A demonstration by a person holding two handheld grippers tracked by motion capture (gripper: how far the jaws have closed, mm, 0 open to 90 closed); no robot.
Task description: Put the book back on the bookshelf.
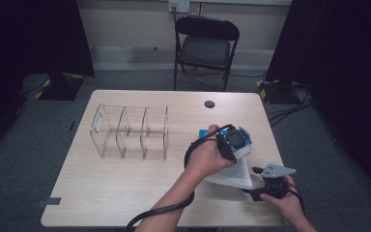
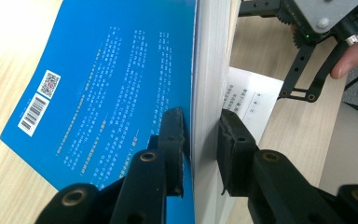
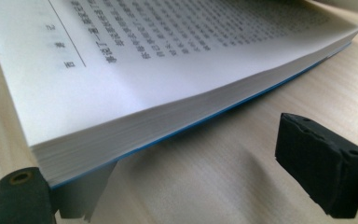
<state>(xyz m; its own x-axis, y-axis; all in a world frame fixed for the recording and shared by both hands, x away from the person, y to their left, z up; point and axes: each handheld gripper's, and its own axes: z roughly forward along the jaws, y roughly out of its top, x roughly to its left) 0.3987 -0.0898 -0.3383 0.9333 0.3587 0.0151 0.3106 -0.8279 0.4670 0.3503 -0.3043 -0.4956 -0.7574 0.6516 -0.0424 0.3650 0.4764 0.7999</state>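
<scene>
A thick book with a blue back cover (image 2: 98, 84) lies open on the table's right side. In the high view my left gripper (image 1: 235, 145) holds up one half of the book (image 1: 204, 133). In the left gripper view that gripper (image 2: 204, 144) is shut on the cover and its block of pages (image 2: 209, 65), one pad on each side. The other half (image 3: 135, 51) lies flat, printed page up. My right gripper (image 3: 168, 182) is open at that half's near corner, low over the wood, its right pad (image 3: 321, 163) clear of the book. In the high view the right gripper (image 1: 252, 182) sits by the white page (image 1: 232, 175).
A clear acrylic organizer (image 1: 130, 130) with several dividers stands left of centre on the wooden table (image 1: 125, 188). A small dark round disc (image 1: 209, 104) lies near the far edge. A black folding chair (image 1: 205, 46) stands behind the table. Cables trail from both grippers.
</scene>
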